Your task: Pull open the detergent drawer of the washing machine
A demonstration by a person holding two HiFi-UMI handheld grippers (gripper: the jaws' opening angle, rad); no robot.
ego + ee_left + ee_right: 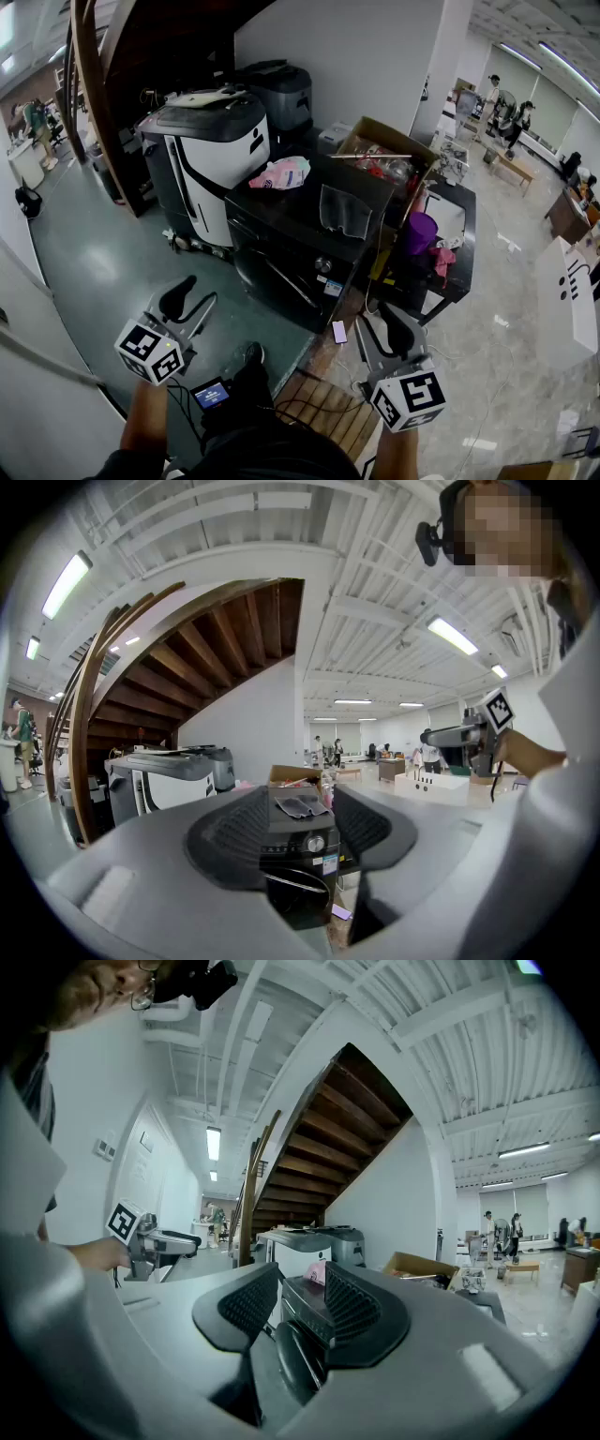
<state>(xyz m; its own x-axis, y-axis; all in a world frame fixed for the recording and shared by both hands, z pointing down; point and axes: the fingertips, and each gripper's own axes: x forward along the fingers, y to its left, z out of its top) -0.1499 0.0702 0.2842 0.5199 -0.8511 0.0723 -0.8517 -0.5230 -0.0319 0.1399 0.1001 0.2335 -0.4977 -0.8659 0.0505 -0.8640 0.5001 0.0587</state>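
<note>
A black front-loading washing machine stands in the middle of the head view, its control strip and knob facing me. The detergent drawer on that dark front is shut; I cannot make out its outline. My left gripper hangs low at the left, well short of the machine, jaws apart and empty. My right gripper is low at the right, also apart and empty. The left gripper frames the machine and knob between its pads. The right gripper frames the machine's corner and round door.
A white-and-black appliance stands left behind the washer, an open cardboard box right behind it. A pink bag and clear plastic lie on the washer top. A wooden pallet and cables lie at my feet. People stand far off.
</note>
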